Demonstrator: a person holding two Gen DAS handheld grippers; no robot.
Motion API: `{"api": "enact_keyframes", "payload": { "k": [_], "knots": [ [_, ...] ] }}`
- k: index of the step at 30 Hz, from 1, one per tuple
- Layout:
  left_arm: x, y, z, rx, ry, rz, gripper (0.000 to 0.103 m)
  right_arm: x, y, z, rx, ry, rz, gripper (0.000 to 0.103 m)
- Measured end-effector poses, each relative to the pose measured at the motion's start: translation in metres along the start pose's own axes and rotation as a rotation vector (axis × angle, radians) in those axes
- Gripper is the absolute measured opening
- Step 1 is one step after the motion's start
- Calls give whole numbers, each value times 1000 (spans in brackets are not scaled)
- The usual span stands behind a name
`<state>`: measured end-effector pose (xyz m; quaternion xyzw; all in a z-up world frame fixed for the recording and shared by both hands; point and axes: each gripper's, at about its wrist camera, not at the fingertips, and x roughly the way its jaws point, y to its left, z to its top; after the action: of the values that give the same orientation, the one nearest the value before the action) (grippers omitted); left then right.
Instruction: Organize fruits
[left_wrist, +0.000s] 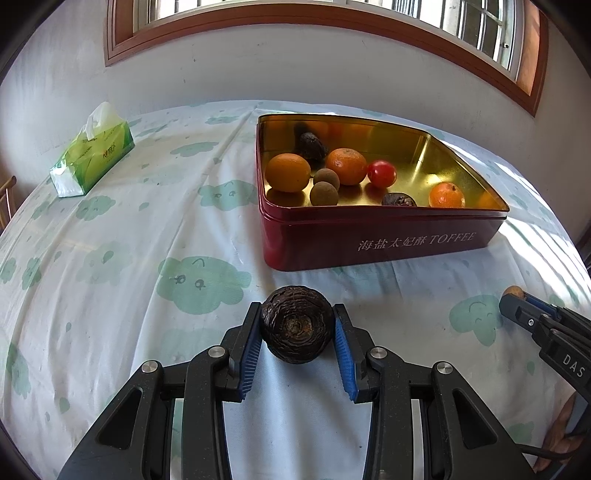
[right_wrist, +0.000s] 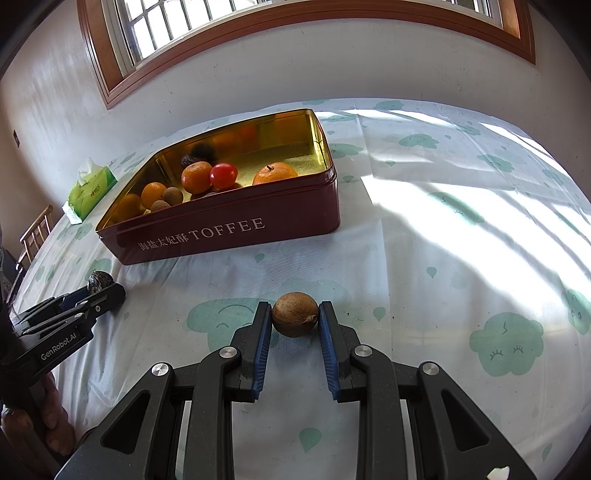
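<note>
So my left tool (left_wrist: 297, 328) has its blue pads pinched onto a dark wrinkly fruit (left_wrist: 296, 324), jaws only as wide as the fruit itself. My right tool (right_wrist: 294, 319) is doing the same with a small brown round fruit (right_wrist: 295, 314), stem nub pointing right, touching both pads. From these angles I can't tell if either fruit is lifted off the table (left_wrist: 110, 240) or resting on it.

The red toffee tin (left_wrist: 369, 236) sits farther back, open, gold inside. The left wrist view looks right down into it: an orange (left_wrist: 288, 172) at the left, a mandarin (left_wrist: 346, 166) in the middle, a red tomato (left_wrist: 382, 173) just right of it, two small brown fruits (left_wrist: 324, 193) up front, another mandarin near the right wall, and two dark wrinkly ones, one at the back and one against the near wall. The right wrist view sees the tin (right_wrist: 236, 236) at a lower angle, so the near wall hides part of that lot.

Each camera catches the other tool: the right tool shows at the right edge of the left view, tiny fruit at its tip, and the left tool (right_wrist: 96, 286) shows at the left edge of the right view.

Green tissue box (left_wrist: 92, 162) sits far left. Sun patches on the cloth to the right show much better in the right view.
</note>
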<state>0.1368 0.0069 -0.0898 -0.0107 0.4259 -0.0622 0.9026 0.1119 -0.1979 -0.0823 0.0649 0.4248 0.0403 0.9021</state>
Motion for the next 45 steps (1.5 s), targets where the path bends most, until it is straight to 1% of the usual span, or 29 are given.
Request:
{"api": "enact_keyframes", "payload": {
  "k": [45],
  "knots": [
    [-1,-1,-1,11,1,10,38,0,1,0,-1,0,-1,24]
  ]
}}
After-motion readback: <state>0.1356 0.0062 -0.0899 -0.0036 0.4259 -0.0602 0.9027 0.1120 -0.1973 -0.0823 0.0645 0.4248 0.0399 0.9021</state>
